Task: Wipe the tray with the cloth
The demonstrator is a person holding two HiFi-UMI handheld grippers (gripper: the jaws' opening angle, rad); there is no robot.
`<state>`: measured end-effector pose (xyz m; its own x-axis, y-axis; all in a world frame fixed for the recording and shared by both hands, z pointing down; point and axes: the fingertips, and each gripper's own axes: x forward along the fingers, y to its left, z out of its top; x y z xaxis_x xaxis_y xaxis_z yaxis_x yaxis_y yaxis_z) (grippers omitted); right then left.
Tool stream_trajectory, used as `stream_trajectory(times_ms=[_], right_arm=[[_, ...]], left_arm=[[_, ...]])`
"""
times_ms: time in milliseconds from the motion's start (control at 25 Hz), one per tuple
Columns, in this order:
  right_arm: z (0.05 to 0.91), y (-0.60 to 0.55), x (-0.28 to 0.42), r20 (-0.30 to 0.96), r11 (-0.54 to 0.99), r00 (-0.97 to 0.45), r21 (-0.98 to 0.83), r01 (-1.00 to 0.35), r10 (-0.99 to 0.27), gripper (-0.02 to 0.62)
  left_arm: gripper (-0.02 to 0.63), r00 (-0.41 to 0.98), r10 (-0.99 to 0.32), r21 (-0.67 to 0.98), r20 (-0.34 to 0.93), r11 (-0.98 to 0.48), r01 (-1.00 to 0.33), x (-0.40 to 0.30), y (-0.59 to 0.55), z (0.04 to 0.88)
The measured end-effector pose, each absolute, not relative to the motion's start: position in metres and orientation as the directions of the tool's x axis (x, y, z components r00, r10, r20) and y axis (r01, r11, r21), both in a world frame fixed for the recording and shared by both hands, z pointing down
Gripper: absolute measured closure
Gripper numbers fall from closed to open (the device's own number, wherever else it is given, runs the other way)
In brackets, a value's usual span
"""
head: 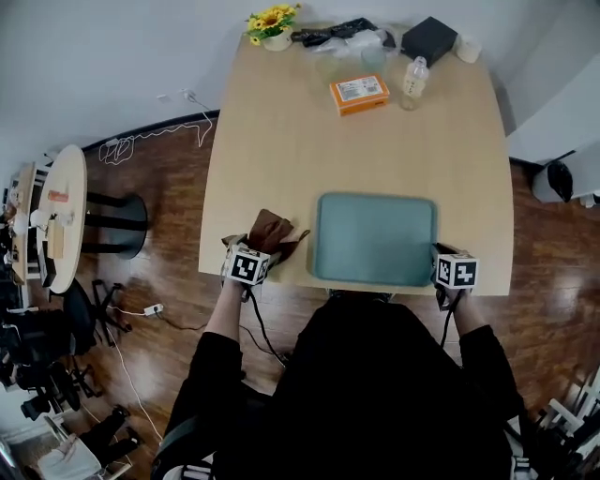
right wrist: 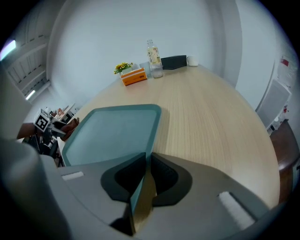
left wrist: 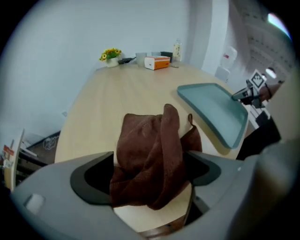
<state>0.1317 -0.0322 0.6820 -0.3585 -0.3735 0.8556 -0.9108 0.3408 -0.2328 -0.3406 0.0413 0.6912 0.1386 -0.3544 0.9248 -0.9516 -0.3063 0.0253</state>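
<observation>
The bench is a long top of light wood. The blue-green tray lies flat in the lower middle of the head view. Its near edge runs close to the near edge of the bench. The brown cloth sits in a crumpled heap just beside the tray's left edge, near the bench's lower left corner.

The left gripper has its jaws wide apart. The cloth lies on the bench between them, and they do not squeeze it. The right gripper has its jaws together on the tray's rim. It grips at the tray's lower right corner in the head view, close to the bench's edge.

Above the tray there is a big stretch of bare wood, up to the things at the top of the frame. A thin strip of bare wood runs between the tray and the right edge of the bench.

There is one tray, one cloth and two grippers. At the far end stand one orange box, one bottle, one clear cup, one black box, one white cup, one pot of yellow flowers and one black bundle.

On the wood floor at the left of the frame stand one small round table and one black stool
</observation>
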Motion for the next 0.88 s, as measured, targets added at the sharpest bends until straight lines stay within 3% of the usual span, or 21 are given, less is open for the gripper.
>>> stream_trajectory(times_ms=[120, 160, 200, 360, 520, 680, 880], right_arm=[[0.680, -0.037, 0.135, 0.866, 0.373, -0.351, -0.213, -0.903, -0.357, 0.557], [0.680, -0.038, 0.136, 0.867, 0.375, -0.349, -0.209, -0.903, -0.357, 0.555], [0.681, -0.038, 0.137, 0.866, 0.375, -0.347, -0.207, -0.904, -0.359, 0.555], [0.680, -0.038, 0.136, 0.855, 0.366, -0.354, -0.213, -0.906, -0.379, 0.555], [0.679, -0.039, 0.134, 0.851, 0.364, -0.358, -0.216, -0.906, -0.385, 0.555], [0.679, -0.038, 0.131, 0.844, 0.359, -0.368, -0.229, -0.905, -0.390, 0.555], [0.679, -0.037, 0.128, 0.841, 0.373, -0.380, -0.234, -0.898, -0.385, 0.555]], left_arm=[[0.191, 0.211, -0.323, 0.119, 0.922, -0.282, -0.952, -0.334, 0.038, 0.689], [0.313, 0.213, -0.333, 0.119, 0.919, -0.280, -0.952, -0.335, 0.036, 0.685], [0.523, 0.205, -0.351, 0.108, 0.913, -0.278, -0.954, -0.336, 0.033, 0.679], [0.546, 0.184, -0.463, 0.052, 0.867, -0.283, -0.958, -0.316, 0.009, 0.634], [0.545, 0.261, -0.538, 0.029, 0.801, -0.401, -0.916, -0.247, -0.040, 0.595], [0.545, 0.291, -0.453, 0.012, 0.843, -0.525, -0.851, -0.184, -0.079, 0.631], [0.543, 0.219, -0.341, -0.002, 0.914, -0.545, -0.839, -0.160, -0.089, 0.662]])
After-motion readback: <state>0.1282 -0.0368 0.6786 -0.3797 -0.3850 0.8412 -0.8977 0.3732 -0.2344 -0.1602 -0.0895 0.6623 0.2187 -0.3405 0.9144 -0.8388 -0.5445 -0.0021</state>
